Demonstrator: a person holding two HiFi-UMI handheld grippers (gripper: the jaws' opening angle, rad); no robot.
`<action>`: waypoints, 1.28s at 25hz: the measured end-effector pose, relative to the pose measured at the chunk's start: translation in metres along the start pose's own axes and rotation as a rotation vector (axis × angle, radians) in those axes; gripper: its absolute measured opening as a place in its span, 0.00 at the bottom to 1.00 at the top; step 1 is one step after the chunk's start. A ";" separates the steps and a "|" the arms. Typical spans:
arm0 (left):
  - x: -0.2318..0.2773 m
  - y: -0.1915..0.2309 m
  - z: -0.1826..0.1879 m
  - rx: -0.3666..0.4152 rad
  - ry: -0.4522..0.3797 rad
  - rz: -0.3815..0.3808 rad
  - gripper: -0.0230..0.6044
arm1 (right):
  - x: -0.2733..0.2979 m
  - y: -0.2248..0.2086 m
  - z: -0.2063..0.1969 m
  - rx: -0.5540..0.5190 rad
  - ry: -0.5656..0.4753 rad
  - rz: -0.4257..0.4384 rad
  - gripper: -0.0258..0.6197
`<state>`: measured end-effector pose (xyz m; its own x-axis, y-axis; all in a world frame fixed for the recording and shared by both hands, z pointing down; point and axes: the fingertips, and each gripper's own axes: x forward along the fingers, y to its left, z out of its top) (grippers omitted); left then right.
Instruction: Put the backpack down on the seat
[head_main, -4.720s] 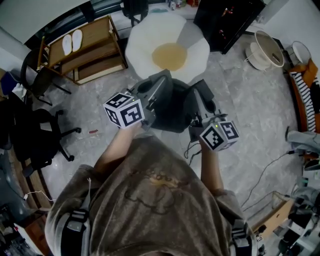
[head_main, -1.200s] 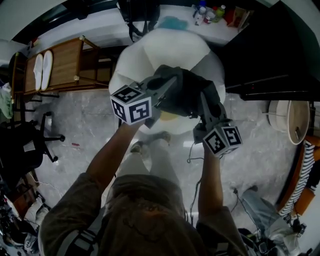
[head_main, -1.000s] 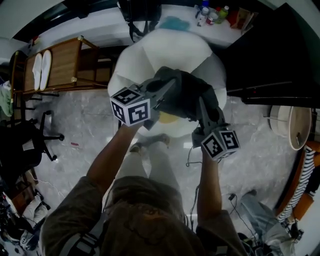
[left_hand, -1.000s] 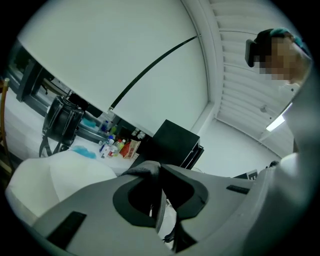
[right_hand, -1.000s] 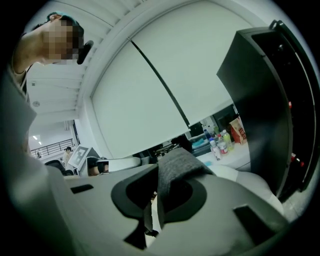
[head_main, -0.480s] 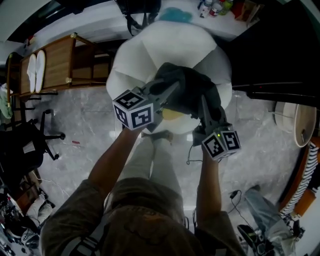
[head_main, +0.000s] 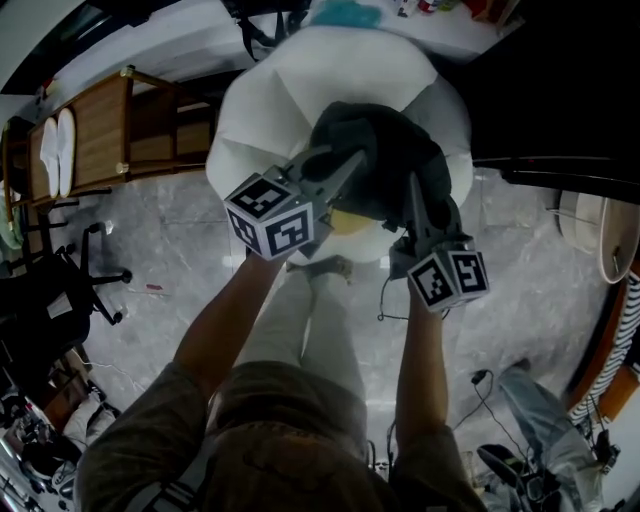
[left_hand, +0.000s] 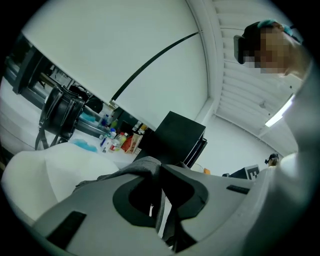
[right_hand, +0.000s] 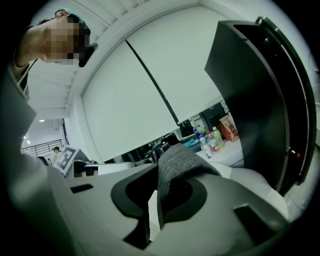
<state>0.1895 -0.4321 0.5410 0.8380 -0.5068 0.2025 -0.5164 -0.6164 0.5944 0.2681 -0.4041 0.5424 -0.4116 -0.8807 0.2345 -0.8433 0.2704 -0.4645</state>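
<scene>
A dark grey backpack (head_main: 385, 155) hangs over a white round seat (head_main: 265, 95) with a yellow centre (head_main: 345, 220). My left gripper (head_main: 345, 165) is shut on a grey strap (left_hand: 145, 167) at the pack's left side. At the pack's right side my right gripper (head_main: 415, 195) is shut on another grey strap (right_hand: 177, 160). Both grippers point nearly level toward the seat. In the head view the pack covers most of the yellow centre; whether it touches the seat I cannot tell.
A wooden shelf unit (head_main: 110, 125) stands left of the seat, with a black office chair (head_main: 55, 290) nearer. A black cabinet (right_hand: 255, 95) rises on the right. Bottles (right_hand: 212, 140) and a black bag (left_hand: 62, 112) sit on a white counter behind the seat. Cables lie on the marble floor (head_main: 150, 250).
Both grippers have sunk with the backpack toward the seat. The pack now covers more of the yellow centre. The grips on the straps are unchanged.
</scene>
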 end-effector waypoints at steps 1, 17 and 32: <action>0.003 0.003 -0.002 0.006 0.002 0.005 0.08 | 0.003 -0.003 -0.004 -0.011 0.003 -0.011 0.10; 0.035 0.051 -0.051 0.023 0.074 0.058 0.09 | 0.043 -0.044 -0.065 0.001 0.050 -0.049 0.10; 0.072 0.095 -0.077 0.011 0.121 0.111 0.09 | 0.086 -0.075 -0.109 0.001 0.131 -0.058 0.10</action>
<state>0.2145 -0.4811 0.6718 0.7902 -0.4966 0.3592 -0.6086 -0.5673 0.5547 0.2583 -0.4582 0.6911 -0.4042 -0.8363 0.3704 -0.8664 0.2203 -0.4481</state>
